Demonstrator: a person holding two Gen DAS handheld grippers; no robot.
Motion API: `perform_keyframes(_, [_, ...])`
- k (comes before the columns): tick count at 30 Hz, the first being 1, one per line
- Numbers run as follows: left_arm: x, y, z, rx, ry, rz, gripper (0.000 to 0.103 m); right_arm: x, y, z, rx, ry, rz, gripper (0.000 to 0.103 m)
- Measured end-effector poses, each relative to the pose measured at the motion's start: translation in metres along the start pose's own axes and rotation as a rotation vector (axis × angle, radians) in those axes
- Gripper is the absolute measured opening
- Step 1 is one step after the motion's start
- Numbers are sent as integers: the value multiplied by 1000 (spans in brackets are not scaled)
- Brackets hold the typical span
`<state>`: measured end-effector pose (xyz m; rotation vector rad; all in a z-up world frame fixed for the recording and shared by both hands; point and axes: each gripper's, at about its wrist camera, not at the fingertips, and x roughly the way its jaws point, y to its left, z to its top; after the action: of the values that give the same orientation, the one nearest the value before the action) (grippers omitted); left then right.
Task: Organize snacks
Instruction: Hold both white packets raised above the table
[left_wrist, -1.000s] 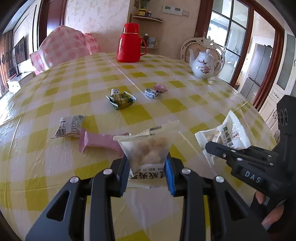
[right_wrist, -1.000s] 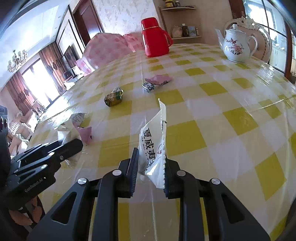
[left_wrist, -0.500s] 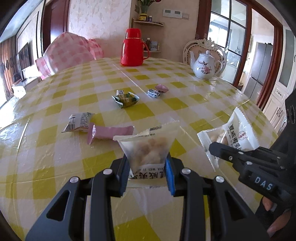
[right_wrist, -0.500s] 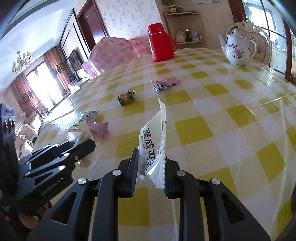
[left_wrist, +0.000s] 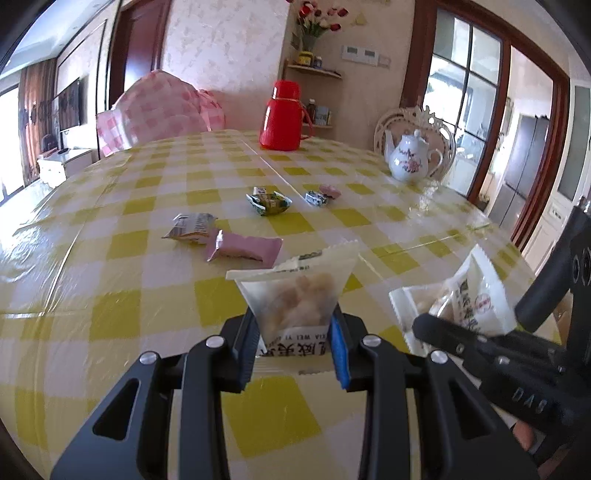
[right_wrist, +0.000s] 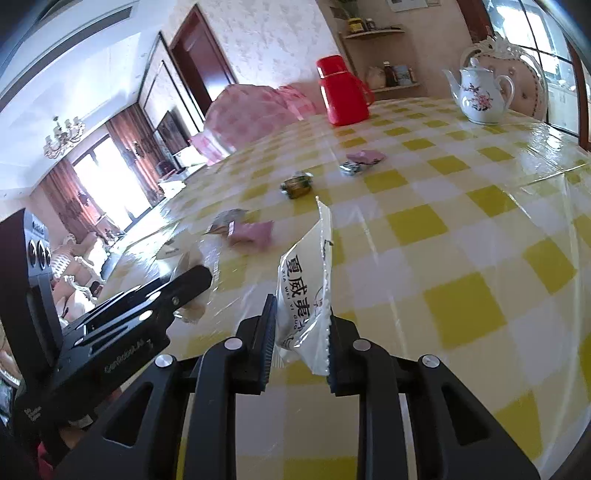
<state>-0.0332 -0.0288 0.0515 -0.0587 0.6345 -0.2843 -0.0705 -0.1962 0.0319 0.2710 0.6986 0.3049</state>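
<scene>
- Snack packets: my left gripper (left_wrist: 295, 350) is clamped on a clear one (left_wrist: 295, 291), my right gripper (right_wrist: 301, 347) on a white one (right_wrist: 306, 291), both above the table (left_wrist: 110, 295).
- Pink wrapper (left_wrist: 245, 249) lies loose on the cloth.

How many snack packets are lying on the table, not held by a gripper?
5: grey-white packet at the left, pink packet touching it, green packet behind them in the middle, and a small blue-white packet against a small pink one. More may be hidden.
</scene>
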Motion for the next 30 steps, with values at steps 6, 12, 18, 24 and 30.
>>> perform_keyframes(6, [-24, 4, -18, 0, -7, 13, 34, -6, 19, -17, -42, 11, -11, 23])
perform_keyframes(12, [-54, 6, -28, 57, -37, 77, 34, -14, 37, -27, -84, 9, -5, 23])
perform_keyframes(18, [-79, 16, -37, 65, -43, 101, 34, -20, 57, -36, -133, 12, -8, 23])
perform_keyframes(24, [-104, 37, -50, 48, -42, 133, 34, -26, 84, -44, -188, 19, 9, 23])
perform_keyframes(30, [-130, 70, -67, 5, -41, 179, 34, -28, 119, -54, -258, 31, 42, 23])
